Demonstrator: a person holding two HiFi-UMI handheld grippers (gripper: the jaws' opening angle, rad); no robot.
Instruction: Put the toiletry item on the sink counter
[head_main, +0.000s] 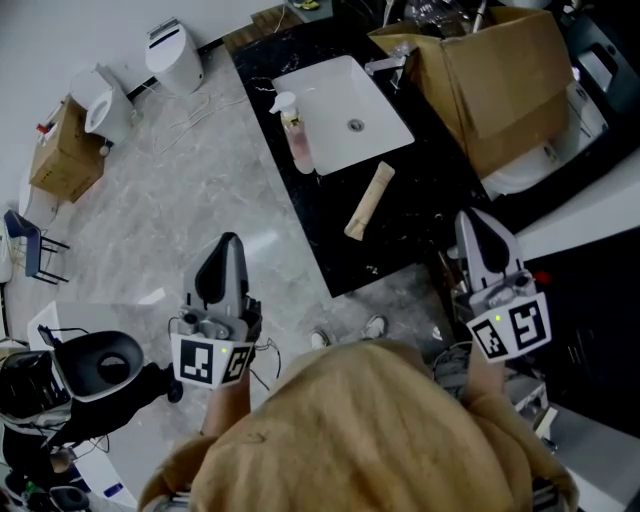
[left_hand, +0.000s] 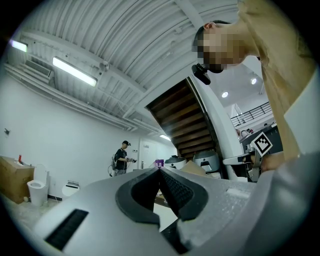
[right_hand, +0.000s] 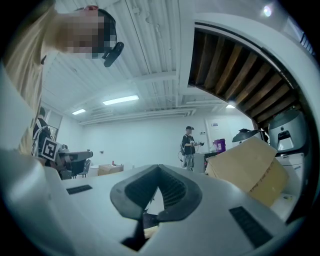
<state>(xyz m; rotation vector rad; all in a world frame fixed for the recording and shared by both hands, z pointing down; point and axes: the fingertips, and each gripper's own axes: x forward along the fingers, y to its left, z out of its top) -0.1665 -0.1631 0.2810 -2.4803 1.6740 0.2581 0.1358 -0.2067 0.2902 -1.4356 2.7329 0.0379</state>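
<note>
**A:** What are your two tools doing?

**B:** My left gripper (left_hand: 160, 171) is closed. Its dark ribbed pads meet at the tips and there is nothing between them. My right gripper (right_hand: 159, 168) is the same, pressed together and empty. I hold both out in front of me, well apart, one on each side.

**A:** Where are the toiletry things?

**B:** There are two, both on the black counter (head_main: 330, 235). A tan tube (head_main: 369, 200) lies flat on it ahead of my right gripper and a little to its left. It is clear of both tools, with its far end just beside the near corner of the white sink (head_main: 385, 115). A pump bottle (head_main: 297, 135) with pinkish contents is farther ahead, beyond the tube, against the sink's left rim. From the head view I cannot tell whether it stands or lies.

**A:** How does the counter sit relative to you?

**B:** Its near end is between my two grippers, closer to the right one. My left gripper is over the pale stone floor (head_main: 190, 190), off to the counter's left side.

**A:** Anything else up there?

**B:** An open cardboard box (head_main: 500, 80) stands on the counter straight ahead of my right gripper, just right of the sink.
</note>
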